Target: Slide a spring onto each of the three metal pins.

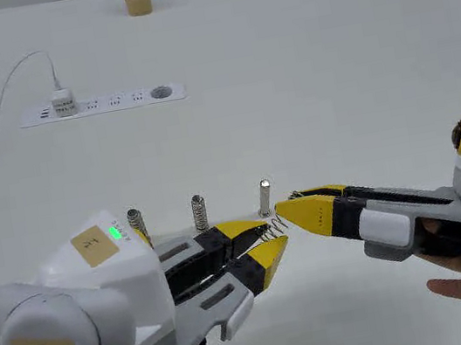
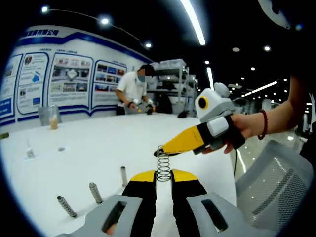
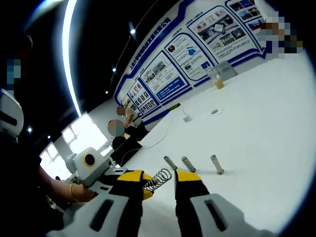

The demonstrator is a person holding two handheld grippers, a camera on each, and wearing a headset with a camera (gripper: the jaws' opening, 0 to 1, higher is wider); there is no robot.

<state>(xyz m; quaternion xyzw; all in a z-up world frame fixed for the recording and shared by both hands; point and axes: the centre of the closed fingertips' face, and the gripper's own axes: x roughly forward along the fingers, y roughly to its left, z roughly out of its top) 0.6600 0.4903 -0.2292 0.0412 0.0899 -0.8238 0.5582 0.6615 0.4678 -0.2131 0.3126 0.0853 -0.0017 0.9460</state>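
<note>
Pinching a small coiled steel-wire spring (image 2: 163, 167) by one end between the narrow yellow-and-black jaws of the left gripper (image 1: 275, 238), above the white tabletop (image 1: 334, 102) and close beside the bare silver metal pin (image 1: 264, 195). Meeting the spring's free end with the almost closed yellow tip of the right gripper (image 1: 285, 206); cannot tell whether gripped there. Already sleeved with springs: the two other upright pins (image 1: 199, 211), left of the bare one.

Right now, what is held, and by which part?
The left gripper pinches a spring by one end; the right gripper meets its other end, grip unclear.
</note>
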